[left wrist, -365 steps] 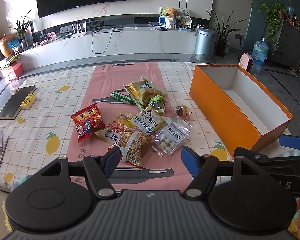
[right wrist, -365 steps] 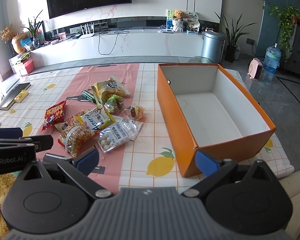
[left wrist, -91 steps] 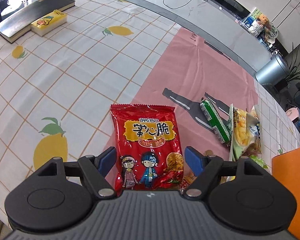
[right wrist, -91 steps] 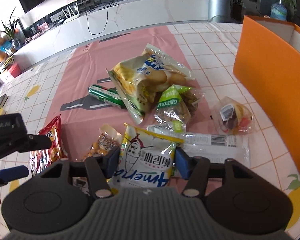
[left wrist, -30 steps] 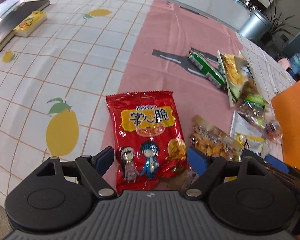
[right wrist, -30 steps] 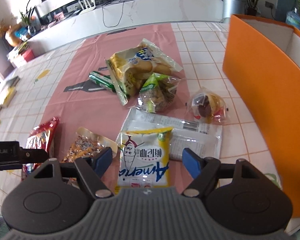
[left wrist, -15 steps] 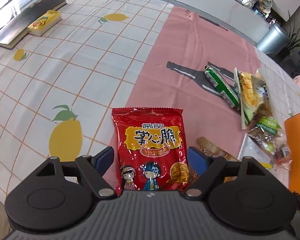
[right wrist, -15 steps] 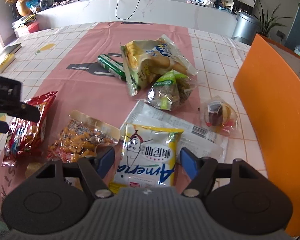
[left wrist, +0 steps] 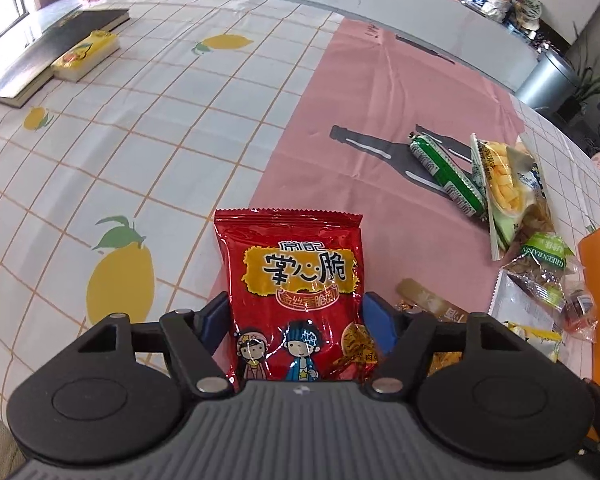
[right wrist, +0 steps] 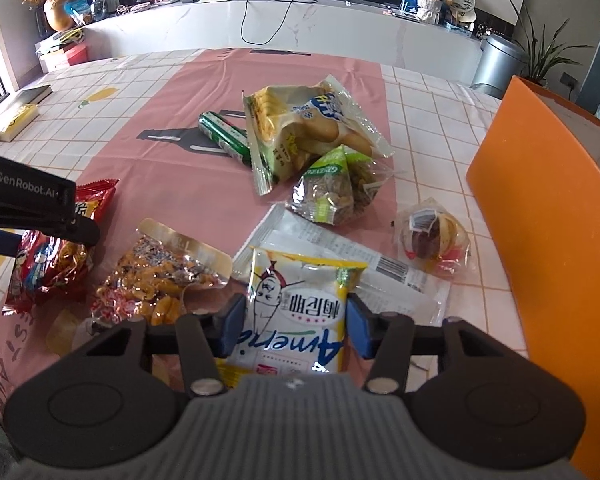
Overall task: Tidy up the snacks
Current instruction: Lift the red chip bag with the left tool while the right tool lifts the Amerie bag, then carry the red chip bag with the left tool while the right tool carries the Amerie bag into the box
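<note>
The desk (left wrist: 148, 128), covered with a white grid-pattern cloth with printed lemons and a pink centre runner (right wrist: 172, 168), carries all items. The tall orange cardboard box (right wrist: 540, 240) stands at 3 o'clock in the right wrist view, well apart from the loose snacks.

The large clear bag of yellow biscuits (right wrist: 304, 124) lies at 12 o'clock of the snack cluster, with the green foil roll (right wrist: 224, 134) touching its left edge. The clear green-labelled raisin bag (right wrist: 336, 192) lies just below it. The flat white rectangular packet (right wrist: 380, 264) lies partly under the yellow-and-white snack bag (right wrist: 296, 308). The clear bag of orange snacks (right wrist: 160, 276) lies at 9 o'clock of that bag; the small clear-wrapped cake (right wrist: 432, 236) lies at 2 o'clock, near the box.

The right gripper (right wrist: 296, 326) straddles the yellow-and-white snack bag. Its blue fingers (right wrist: 358, 330) are closing, and both pads touch the bag's edges.

The left gripper (left wrist: 298, 322) straddles the lower half of the red foil snack bag (left wrist: 296, 272), which lies on the runner's left edge. Its fingers (left wrist: 216, 316) are closing; the bag sits between them, and pad contact cannot be confirmed.

A dark book (left wrist: 56, 44) and a yellow block (left wrist: 86, 54) lie at 10 o'clock.
</note>
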Tool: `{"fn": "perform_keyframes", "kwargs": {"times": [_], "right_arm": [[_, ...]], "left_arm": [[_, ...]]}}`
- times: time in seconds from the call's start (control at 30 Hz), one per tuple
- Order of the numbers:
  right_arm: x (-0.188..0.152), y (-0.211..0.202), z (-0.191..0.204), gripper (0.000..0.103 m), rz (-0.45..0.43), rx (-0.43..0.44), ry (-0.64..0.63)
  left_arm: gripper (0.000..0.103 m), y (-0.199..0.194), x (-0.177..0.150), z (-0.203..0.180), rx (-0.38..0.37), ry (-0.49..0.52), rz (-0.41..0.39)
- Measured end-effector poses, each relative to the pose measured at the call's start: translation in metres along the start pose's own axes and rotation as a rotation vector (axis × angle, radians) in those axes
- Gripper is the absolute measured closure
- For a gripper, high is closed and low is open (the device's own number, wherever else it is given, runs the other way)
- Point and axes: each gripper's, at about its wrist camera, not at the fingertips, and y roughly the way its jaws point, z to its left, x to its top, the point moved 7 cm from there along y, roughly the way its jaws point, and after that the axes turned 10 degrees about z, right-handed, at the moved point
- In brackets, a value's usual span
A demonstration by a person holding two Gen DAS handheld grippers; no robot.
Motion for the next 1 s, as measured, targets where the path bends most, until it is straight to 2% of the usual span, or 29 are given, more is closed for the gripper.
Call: {"fn": "perform_keyframes", "kwargs": {"times": [0.07, 0.23, 0.37, 0.5, 0.63, 0.77, 0.83, 1.0], "right_arm": [[0.0, -0.004, -0.002, 0.052, -0.003, 0.007, 0.006], [0.002, -0.018, -0.009, 0.052, -0.028, 0.025, 0.018], [0.004, -0.035, -0.017, 0.052, -0.047, 0.061, 0.024], [0.003, -0.056, -0.027, 0.052, -0.059, 0.114, 0.04], [0.001, -0.083, -0.043, 0.052, -0.072, 0.186, 0.072], [-0.001, -0.12, -0.067, 0.052, -0.104, 0.243, 0.102], [-0.003, -0.138, -0.082, 0.052, -0.123, 0.244, 0.095], [-0.012, -0.171, -0.123, 0.052, -0.14, 0.195, 0.032]], "left_arm": [[0.027, -0.001, -0.001, 0.0, -0.005, 0.017, -0.005], [0.027, -0.02, -0.004, -0.002, -0.011, 0.047, -0.047], [0.027, -0.049, -0.009, -0.009, -0.02, 0.063, -0.09], [0.027, -0.083, -0.016, -0.028, -0.037, 0.121, -0.138], [0.027, -0.114, -0.025, -0.06, -0.089, 0.182, -0.168], [0.027, -0.138, -0.039, -0.101, -0.183, 0.23, -0.181], [0.027, -0.149, -0.048, -0.126, -0.226, 0.273, -0.186], [0.027, -0.162, -0.067, -0.187, -0.272, 0.386, -0.19]]}}
